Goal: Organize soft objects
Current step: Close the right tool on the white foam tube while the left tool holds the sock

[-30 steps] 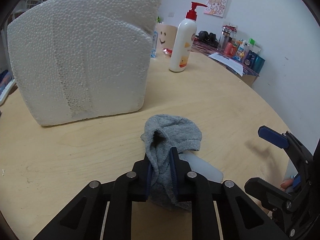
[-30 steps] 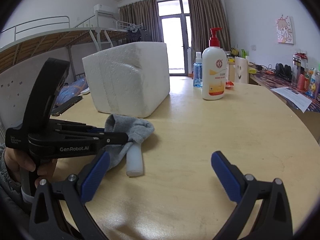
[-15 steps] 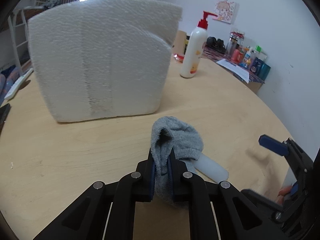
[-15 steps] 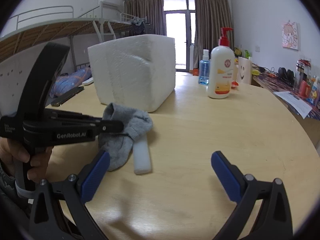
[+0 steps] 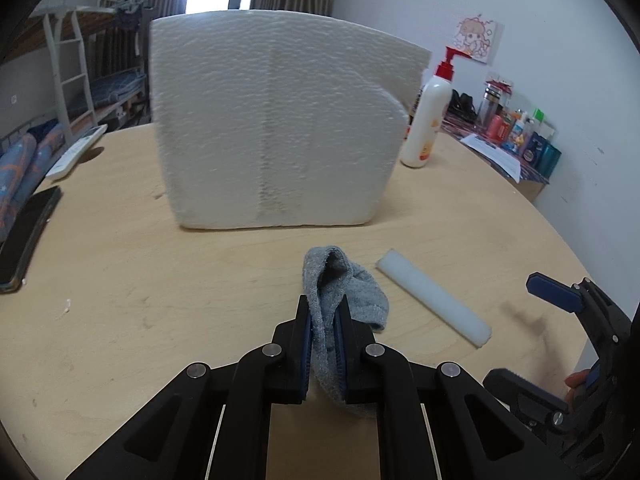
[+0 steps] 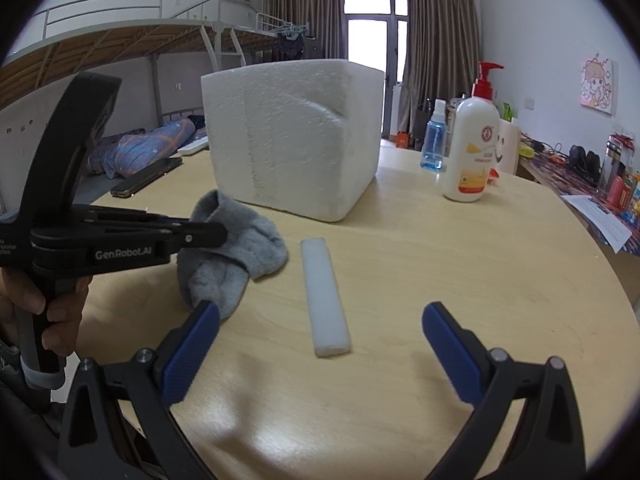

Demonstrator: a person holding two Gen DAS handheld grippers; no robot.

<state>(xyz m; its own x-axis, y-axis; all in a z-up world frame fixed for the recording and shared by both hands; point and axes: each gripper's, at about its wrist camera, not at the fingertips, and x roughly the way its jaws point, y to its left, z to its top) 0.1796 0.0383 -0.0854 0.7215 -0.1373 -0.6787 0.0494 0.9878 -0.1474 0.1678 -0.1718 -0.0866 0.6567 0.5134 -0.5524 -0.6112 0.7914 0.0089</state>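
My left gripper is shut on a grey sock and holds it just above the wooden table; the sock hangs from its fingers in the right wrist view. A white foam stick lies flat on the table to the right of the sock, apart from it; in the right wrist view it lies ahead of my right gripper. The right gripper is open and empty, low over the table's near edge, and shows at the right of the left wrist view.
A big white styrofoam box stands behind the sock. A lotion pump bottle and a blue spray bottle stand at the back right. A black phone and a remote lie at the left edge.
My left gripper has lifted the sock and moved it left, uncovering the foam stick that lay partly under it. My right gripper has stayed open and drawn back slightly.
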